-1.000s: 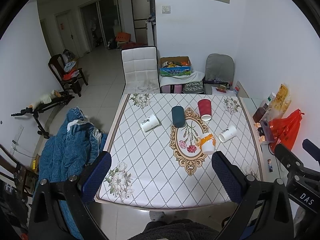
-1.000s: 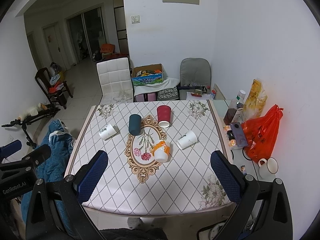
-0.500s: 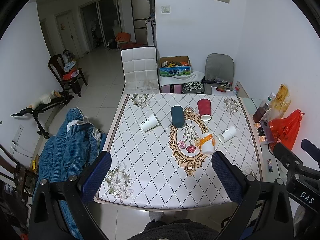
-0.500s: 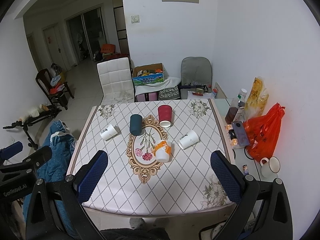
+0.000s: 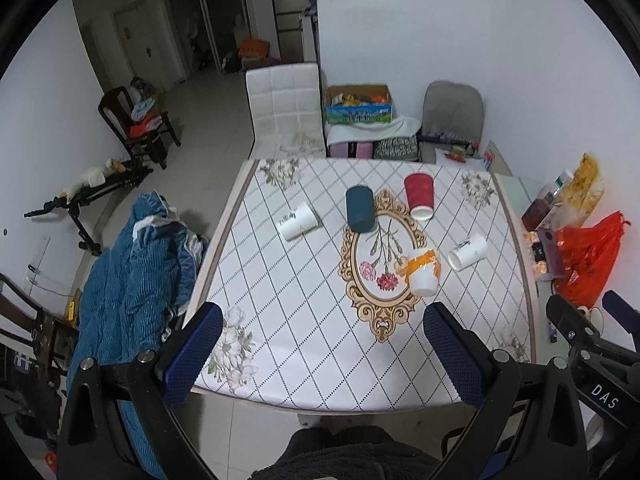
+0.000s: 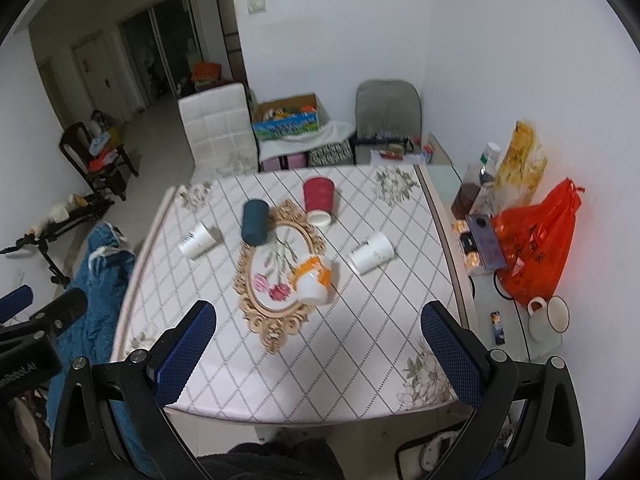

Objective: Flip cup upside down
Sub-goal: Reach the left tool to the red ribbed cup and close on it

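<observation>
Well beyond both spread, empty hand-held grippers [image 5: 320, 336] [image 6: 318, 334], five cups [image 5: 424, 276] lie on the table [image 5: 304, 312].

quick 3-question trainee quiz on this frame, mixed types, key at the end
1. True or false: the left tongs are shut on a cup.
2. How many cups lie on the table? A) three B) five C) seven
3. Fill in: the cup nearest the right tongs is white with ____ markings.

Key:
1. False. Both tongs are open and empty, held back at the near table edge.
2. B: the left white cup, dark teal cup, red cup, orange-and-white cup and right white cup, all on their sides.
3. Orange.
</observation>
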`<action>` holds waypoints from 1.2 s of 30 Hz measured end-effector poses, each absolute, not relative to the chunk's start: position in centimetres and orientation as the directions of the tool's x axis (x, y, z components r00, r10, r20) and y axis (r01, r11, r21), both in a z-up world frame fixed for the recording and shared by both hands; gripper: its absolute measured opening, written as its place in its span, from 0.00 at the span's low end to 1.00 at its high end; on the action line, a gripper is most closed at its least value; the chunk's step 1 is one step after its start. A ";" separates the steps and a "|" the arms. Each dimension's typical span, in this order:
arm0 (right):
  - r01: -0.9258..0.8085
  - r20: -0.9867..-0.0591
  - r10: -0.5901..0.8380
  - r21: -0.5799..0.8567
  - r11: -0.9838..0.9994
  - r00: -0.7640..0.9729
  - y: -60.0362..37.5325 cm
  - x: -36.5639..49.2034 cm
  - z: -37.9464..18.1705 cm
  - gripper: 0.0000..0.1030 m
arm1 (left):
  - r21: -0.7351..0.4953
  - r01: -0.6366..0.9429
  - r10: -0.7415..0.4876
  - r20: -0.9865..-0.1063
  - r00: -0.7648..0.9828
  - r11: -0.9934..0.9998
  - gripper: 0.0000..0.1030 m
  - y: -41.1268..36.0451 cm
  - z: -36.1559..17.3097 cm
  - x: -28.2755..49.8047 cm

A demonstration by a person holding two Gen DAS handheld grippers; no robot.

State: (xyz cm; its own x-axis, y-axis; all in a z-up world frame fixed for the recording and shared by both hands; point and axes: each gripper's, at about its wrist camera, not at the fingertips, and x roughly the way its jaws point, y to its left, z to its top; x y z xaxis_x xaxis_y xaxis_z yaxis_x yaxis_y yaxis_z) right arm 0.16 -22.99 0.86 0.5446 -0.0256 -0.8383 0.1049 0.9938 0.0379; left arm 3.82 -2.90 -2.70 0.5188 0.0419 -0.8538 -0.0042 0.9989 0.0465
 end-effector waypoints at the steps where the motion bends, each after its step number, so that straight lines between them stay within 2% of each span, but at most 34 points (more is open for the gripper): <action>1: 0.108 -0.846 -0.025 0.038 0.993 0.532 -23.5 0.5 0.0 1.00 | 0.046 -0.006 0.043 -0.860 0.508 0.999 1.00 -3.1 -3.4 4.1; 18: 0.146 -0.939 -0.054 -0.004 0.989 0.338 -28.8 5.9 -13.0 1.00 | 0.077 0.046 0.054 -0.924 0.378 0.996 1.00 -8.1 -12.1 11.3; 36: 0.206 -0.987 -0.051 -0.019 0.978 0.152 -29.0 14.6 -22.8 1.00 | 0.091 0.171 0.050 -0.972 0.230 0.981 1.00 -11.8 -20.6 27.4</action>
State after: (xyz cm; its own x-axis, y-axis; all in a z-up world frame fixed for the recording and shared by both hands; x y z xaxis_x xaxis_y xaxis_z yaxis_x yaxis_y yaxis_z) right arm 14.63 -29.04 -22.76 0.1522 -0.0512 -0.9870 0.2065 0.9783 -0.0189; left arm 27.43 -11.76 -20.56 0.2299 0.0504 -0.9719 0.1714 0.9810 0.0915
